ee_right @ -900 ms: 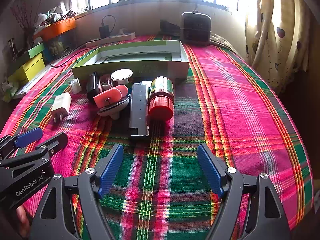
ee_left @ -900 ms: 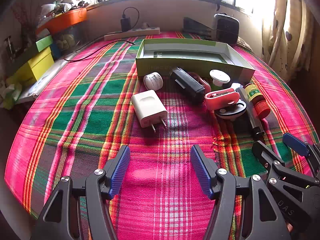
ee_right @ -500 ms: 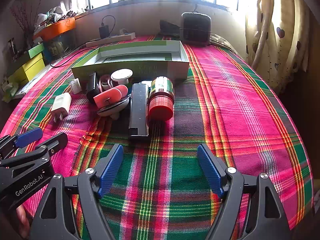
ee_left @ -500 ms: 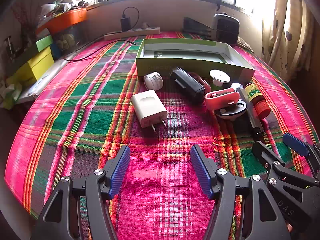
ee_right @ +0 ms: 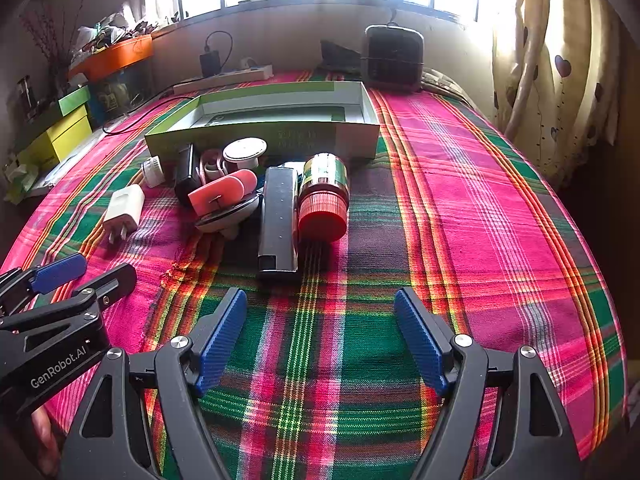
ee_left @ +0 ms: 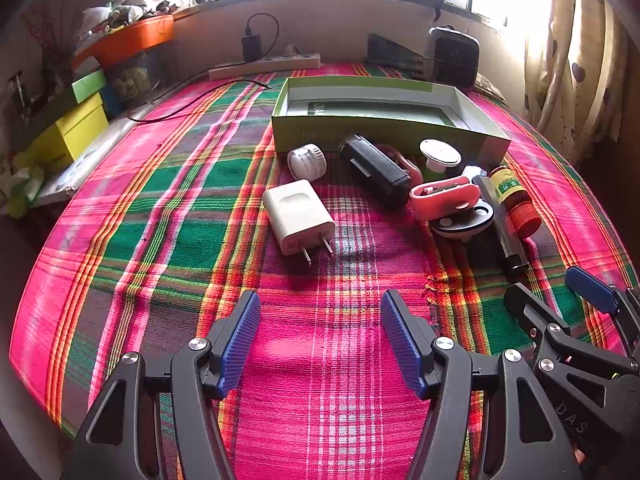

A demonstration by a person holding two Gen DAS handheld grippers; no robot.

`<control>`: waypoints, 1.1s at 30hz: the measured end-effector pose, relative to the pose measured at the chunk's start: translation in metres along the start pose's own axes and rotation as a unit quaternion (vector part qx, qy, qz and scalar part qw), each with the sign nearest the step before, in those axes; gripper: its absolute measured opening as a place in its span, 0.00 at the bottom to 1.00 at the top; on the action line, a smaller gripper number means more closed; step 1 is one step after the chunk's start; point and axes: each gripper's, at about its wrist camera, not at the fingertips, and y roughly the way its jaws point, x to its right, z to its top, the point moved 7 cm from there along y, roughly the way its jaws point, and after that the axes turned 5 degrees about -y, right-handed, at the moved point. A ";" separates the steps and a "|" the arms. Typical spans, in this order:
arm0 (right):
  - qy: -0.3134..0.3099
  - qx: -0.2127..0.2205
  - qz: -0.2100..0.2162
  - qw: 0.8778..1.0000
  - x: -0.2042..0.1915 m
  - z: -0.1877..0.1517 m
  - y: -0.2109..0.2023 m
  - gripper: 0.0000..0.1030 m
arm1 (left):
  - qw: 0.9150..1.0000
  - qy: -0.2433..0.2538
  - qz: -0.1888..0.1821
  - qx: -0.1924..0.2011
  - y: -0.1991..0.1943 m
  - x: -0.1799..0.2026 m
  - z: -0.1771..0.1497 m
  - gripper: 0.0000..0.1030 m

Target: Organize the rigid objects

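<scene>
A shallow green-and-white box (ee_left: 384, 130) (ee_right: 264, 136) lies open on the plaid cloth. Before it lie a white plug adapter (ee_left: 298, 216) (ee_right: 124, 210), a small white jar (ee_left: 307, 161), a black block (ee_left: 378, 170), a white round cap (ee_left: 440, 153) (ee_right: 245, 150), a pink case (ee_left: 444, 199) (ee_right: 224, 194) on a dark disc (ee_left: 462, 226), a long black bar (ee_right: 278, 220) (ee_left: 500, 228) and a red-capped bottle (ee_right: 324, 200) (ee_left: 516, 202). My left gripper (ee_left: 320, 340) is open, nearer than the adapter. My right gripper (ee_right: 320, 336) is open, short of the black bar. Both hold nothing.
A power strip (ee_left: 264, 66) with a charger and cable sits at the back by the wall. A dark radio-like box (ee_right: 394, 58) stands behind the green box. Yellow and green boxes (ee_left: 68, 128) and an orange tray (ee_left: 128, 40) crowd the left. Curtains (ee_right: 560, 80) hang at the right.
</scene>
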 end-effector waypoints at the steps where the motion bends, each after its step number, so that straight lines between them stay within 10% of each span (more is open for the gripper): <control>1: 0.000 0.000 0.000 1.000 0.001 0.000 0.000 0.74 | 1.000 0.000 0.000 0.000 0.000 0.000 0.000 0.61; 33: 0.017 0.016 0.022 0.999 0.032 0.041 0.008 0.74 | 0.998 -0.032 -0.054 -0.005 0.001 -0.020 0.031 0.60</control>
